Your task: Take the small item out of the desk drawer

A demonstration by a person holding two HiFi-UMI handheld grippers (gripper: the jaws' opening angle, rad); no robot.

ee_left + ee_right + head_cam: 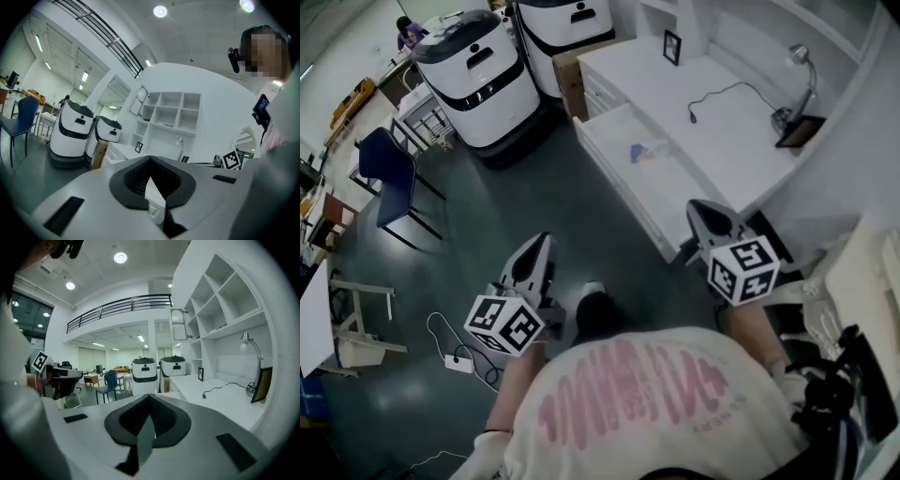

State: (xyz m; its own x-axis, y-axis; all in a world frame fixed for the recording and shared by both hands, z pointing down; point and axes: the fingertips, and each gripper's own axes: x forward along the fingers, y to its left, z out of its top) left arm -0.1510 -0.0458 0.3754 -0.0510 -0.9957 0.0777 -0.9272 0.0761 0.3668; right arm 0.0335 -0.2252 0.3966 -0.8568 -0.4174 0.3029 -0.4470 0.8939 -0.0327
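Note:
The white desk (712,141) has its drawer (602,141) pulled open. Inside it lies a small blue and pale item (639,150). My left gripper (540,240) hangs over the dark floor, well short of the drawer and to its lower left, jaws shut and empty. My right gripper (697,206) is above the desk's near corner, below and right of the item, also shut with nothing in it. In the left gripper view the gripper (150,159) points toward the desk and shelves. In the right gripper view the gripper (150,397) points along the desk's front toward the robots.
Two white and black robots (478,75) (567,28) stand beyond the drawer, with a cardboard box (572,80) beside them. A blue chair (389,178) is at the left. On the desk are a black cable (722,94), a lamp (802,66) and a photo frame (672,47).

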